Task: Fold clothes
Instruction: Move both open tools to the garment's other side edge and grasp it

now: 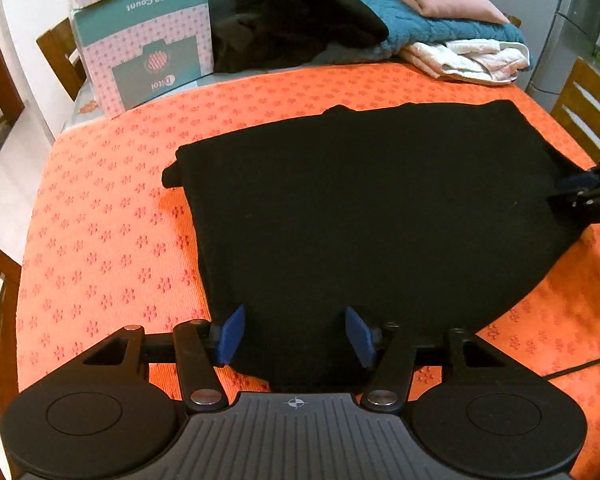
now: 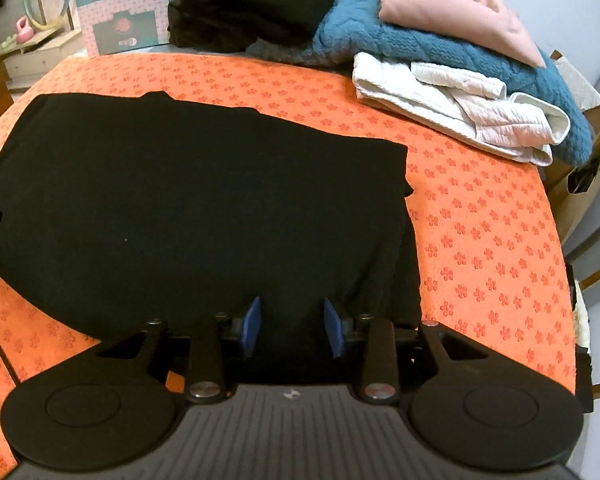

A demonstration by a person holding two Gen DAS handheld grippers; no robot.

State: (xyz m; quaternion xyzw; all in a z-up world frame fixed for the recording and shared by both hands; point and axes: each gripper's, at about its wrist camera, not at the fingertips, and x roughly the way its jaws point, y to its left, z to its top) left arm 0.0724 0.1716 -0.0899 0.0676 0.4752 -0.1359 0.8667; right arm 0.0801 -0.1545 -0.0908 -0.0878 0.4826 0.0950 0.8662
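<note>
Blue-padded left tongs point(image 1: 296, 334) stand spread at the near left hem of the black garment point(image 1: 360, 208), with cloth lying between the pads but not pinched. Moving right, the garment lies flat and wide on the orange tabletop point(image 1: 100, 208). Its outline is roughly a rectangle, with a small piece of cloth sticking out at the far left corner and layered edges along the right side, so it seems already folded at least one time. At the near right hem, the right tongs point(image 2: 292, 326) are also spread, with their pads on either side of the cloth edge. Far back on the tabletop sit two boxes point(image 1: 148, 40), then a dark heap point(image 1: 292, 20), and at the right a pile of blue, pink and white clothes point(image 1: 456, 28).

I judge the step in hand to be a work on the near hem with both tongs. Whether they are about to close on it or have just let it go, one moment cannot decide. If another fold is wanted, both tongs need to pinch the hem at the same height and carry it evenly to the far edge, so that the layers do not slide.
</note>
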